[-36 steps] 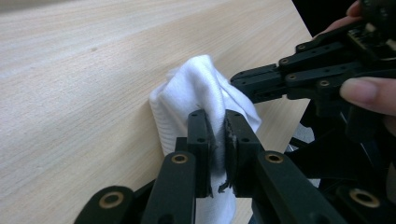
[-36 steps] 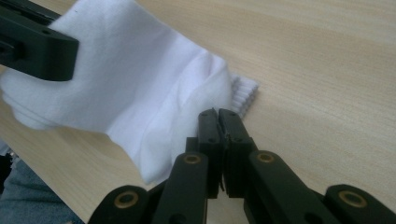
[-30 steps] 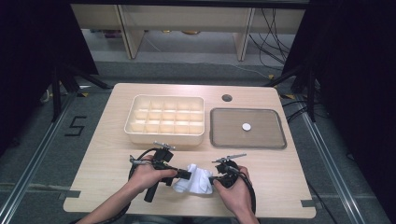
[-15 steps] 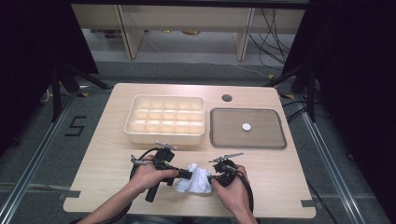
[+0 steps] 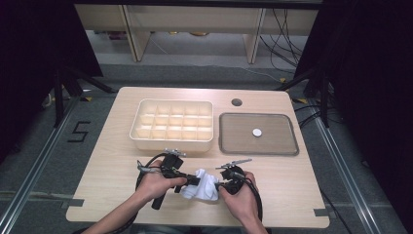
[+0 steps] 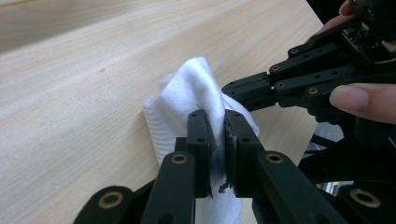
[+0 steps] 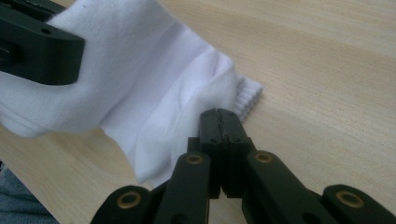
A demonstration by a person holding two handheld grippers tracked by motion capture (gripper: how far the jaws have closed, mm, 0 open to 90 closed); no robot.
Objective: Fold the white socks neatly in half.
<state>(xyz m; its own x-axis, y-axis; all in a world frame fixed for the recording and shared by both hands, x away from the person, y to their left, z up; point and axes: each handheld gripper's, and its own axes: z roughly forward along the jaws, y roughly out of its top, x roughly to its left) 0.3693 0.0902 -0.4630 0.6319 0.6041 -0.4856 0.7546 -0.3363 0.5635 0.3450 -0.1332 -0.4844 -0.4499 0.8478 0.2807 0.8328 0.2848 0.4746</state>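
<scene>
Sock (image 5: pixel 202 184) lies bunched on pale wooden table (image 5: pixel 112 161); grey floor (image 5: pixel 44 161) around.

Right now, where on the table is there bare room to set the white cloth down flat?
Bare wood lies left of the left gripper, between the compartment box and the table edge, and right of the right gripper, below the grey tray. It is crowded at the near middle, where both grippers pinch the white cloth.
</scene>
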